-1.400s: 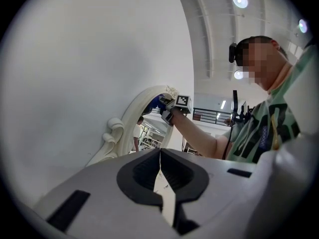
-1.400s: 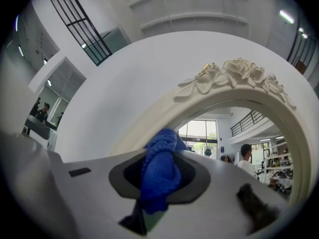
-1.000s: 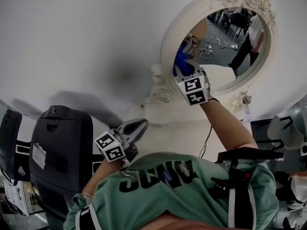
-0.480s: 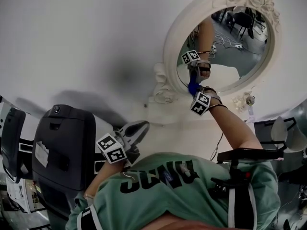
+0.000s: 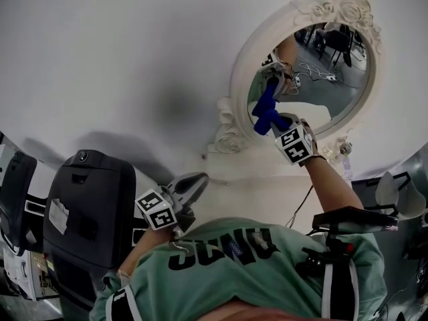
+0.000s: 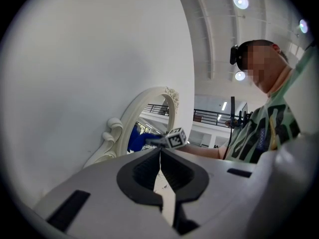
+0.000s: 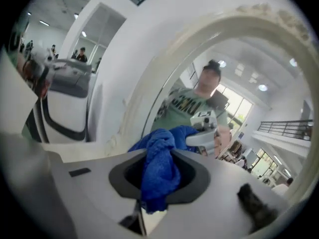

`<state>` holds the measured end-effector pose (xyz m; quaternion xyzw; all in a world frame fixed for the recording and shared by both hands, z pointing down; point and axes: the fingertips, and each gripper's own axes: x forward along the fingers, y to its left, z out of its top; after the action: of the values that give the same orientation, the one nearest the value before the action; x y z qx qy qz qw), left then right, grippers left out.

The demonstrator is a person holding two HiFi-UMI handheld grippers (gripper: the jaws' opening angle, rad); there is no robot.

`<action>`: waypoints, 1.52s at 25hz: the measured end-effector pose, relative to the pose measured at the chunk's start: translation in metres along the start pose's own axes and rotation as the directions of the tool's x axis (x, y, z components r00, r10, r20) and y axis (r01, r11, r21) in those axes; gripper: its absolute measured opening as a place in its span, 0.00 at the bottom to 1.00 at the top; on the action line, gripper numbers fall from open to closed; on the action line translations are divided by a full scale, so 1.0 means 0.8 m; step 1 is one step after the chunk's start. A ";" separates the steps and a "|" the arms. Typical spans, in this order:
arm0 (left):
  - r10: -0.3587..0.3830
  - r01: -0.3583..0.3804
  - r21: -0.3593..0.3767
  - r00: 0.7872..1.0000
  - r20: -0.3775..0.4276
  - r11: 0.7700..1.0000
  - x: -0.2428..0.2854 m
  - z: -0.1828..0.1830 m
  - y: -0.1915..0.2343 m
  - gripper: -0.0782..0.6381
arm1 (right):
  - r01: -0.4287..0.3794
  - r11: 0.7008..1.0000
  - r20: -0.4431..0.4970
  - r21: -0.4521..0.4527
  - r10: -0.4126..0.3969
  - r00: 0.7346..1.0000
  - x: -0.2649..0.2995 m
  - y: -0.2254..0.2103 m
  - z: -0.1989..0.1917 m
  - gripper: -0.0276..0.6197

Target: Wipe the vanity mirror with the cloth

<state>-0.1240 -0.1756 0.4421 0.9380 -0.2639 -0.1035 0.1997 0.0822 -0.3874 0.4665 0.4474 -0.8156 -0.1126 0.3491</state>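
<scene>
An oval vanity mirror in an ornate white frame (image 5: 239,79) hangs on the white wall at the upper right of the head view. My right gripper (image 5: 275,121) is shut on a blue cloth (image 5: 265,110) and presses it against the lower left of the glass (image 5: 328,79), where its reflection shows. In the right gripper view the cloth (image 7: 159,171) bunches between the jaws in front of the mirror frame (image 7: 149,83). My left gripper (image 5: 199,178) hangs low near my chest, shut and holding nothing. From its own view the left gripper (image 6: 160,152) points toward the mirror (image 6: 158,108) and the cloth (image 6: 134,139).
A bulky black case (image 5: 80,206) stands at the lower left under the wall. Black gear (image 5: 348,219) sits at the right by my shoulder. A thin cable (image 5: 300,203) hangs below the mirror. The person's green shirt (image 5: 254,266) fills the bottom.
My right gripper has carried the cloth down the left side of the glass and slightly right. The left gripper has stayed where it was.
</scene>
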 end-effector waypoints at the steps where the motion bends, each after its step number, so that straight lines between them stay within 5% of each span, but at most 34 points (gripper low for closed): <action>1: -0.003 0.003 -0.001 1.000 0.000 1.000 0.001 0.000 -0.001 0.13 | 0.047 0.999 0.072 0.025 -0.049 0.996 -0.024 -0.027 0.038 0.16; 7: -0.027 0.027 -0.001 1.000 0.001 1.000 0.005 -0.001 -0.009 0.13 | 0.311 0.948 0.316 0.068 -0.316 0.895 -0.129 -0.154 0.200 0.16; 13: -0.025 0.025 0.008 1.000 0.010 1.000 0.001 0.002 -0.011 0.13 | 0.458 0.889 0.331 -0.025 -0.425 0.843 -0.131 -0.181 0.257 0.16; 18: -0.004 0.004 -0.003 1.000 0.018 1.000 -0.010 0.001 -0.005 0.13 | 0.504 0.863 0.297 -0.010 -0.479 0.826 -0.117 -0.186 0.262 0.16; 20: -0.001 0.001 -0.001 1.000 0.012 1.000 -0.010 0.002 -0.001 0.13 | 0.556 0.828 0.292 -0.074 -0.515 0.806 -0.116 -0.185 0.263 0.16; 23: -0.013 0.013 -0.009 1.000 0.015 1.000 -0.002 0.002 -0.002 0.13 | 0.629 0.718 0.298 -0.298 -0.556 0.776 -0.105 -0.166 0.259 0.16; 27: -0.038 0.038 -0.017 0.999 -0.005 0.999 0.008 -0.009 -0.010 0.13 | 0.598 0.625 0.278 -0.502 -0.538 0.795 -0.056 -0.105 0.207 0.16; 33: -0.001 -0.001 -0.044 0.999 -0.035 0.999 -0.003 -0.021 -0.010 0.13 | 0.493 0.595 0.191 -0.635 -0.498 0.846 0.018 -0.023 0.097 0.16; 35: 0.021 -0.023 -0.060 0.999 -0.035 0.998 -0.009 -0.023 -0.006 0.13 | 0.440 0.607 0.143 -0.662 -0.473 0.869 0.040 -0.003 0.061 0.16; 38: 0.041 -0.044 -0.070 0.998 -0.040 0.997 -0.014 -0.028 -0.006 0.13 | 0.311 0.668 0.020 -0.676 -0.405 0.914 0.075 0.034 -0.005 0.16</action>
<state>-0.1249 -0.1588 0.4615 0.9262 -0.2761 -0.0907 0.2401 0.0455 -0.4197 0.5114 0.4506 -0.5919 -0.4326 0.5094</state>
